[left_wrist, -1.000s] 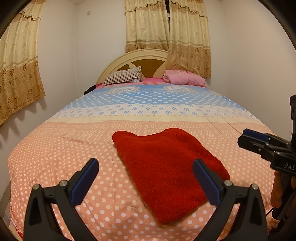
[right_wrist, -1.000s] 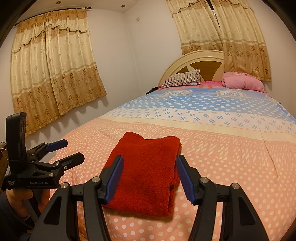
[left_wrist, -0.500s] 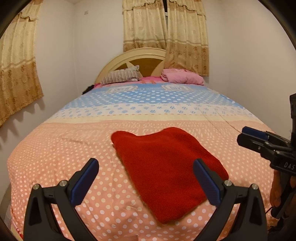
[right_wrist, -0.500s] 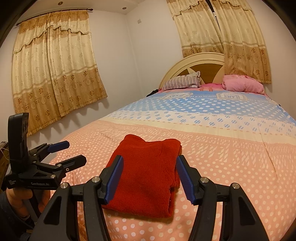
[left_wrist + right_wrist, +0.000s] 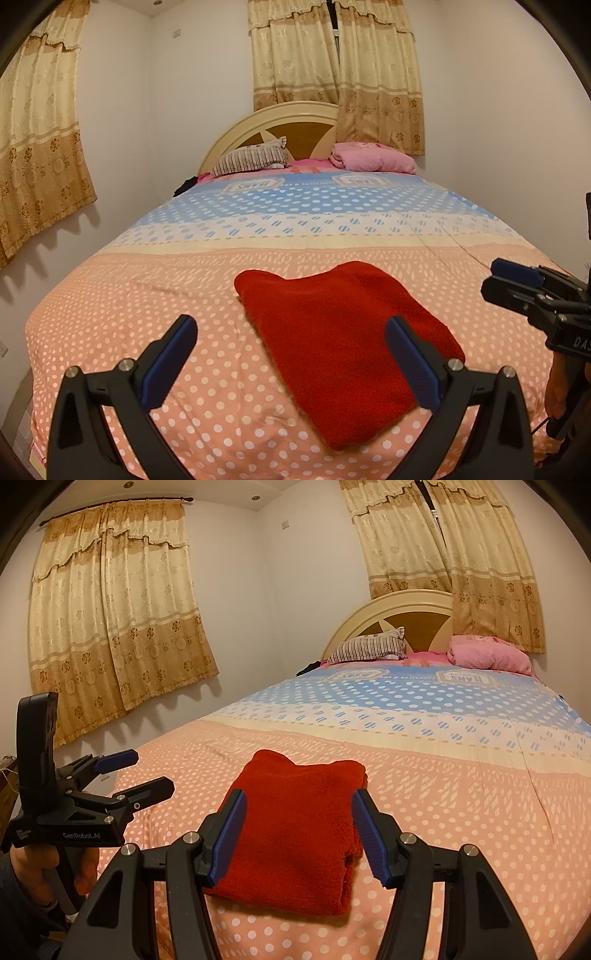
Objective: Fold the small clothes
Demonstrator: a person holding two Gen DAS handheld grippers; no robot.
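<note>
A red fleece garment (image 5: 343, 339) lies folded into a flat rectangle on the peach polka-dot part of the bed, near the foot; it also shows in the right wrist view (image 5: 295, 834). My left gripper (image 5: 291, 360) is open and empty, held above the foot of the bed, short of the garment and to its left. My right gripper (image 5: 297, 832) is open and empty, held short of the garment's near edge. Each gripper shows in the other's view: the right gripper (image 5: 517, 282) and the left gripper (image 5: 135, 771).
The bed (image 5: 177, 295) has a dotted cover, peach near me and blue farther off. A striped pillow (image 5: 251, 162) and a pink pillow (image 5: 369, 158) lie at the headboard. Curtains (image 5: 110, 620) hang on the left wall and behind the headboard.
Both grippers have tilted slightly, so the bed and garment sit a little lower in view. The garment has not moved. Both grippers stay open.
</note>
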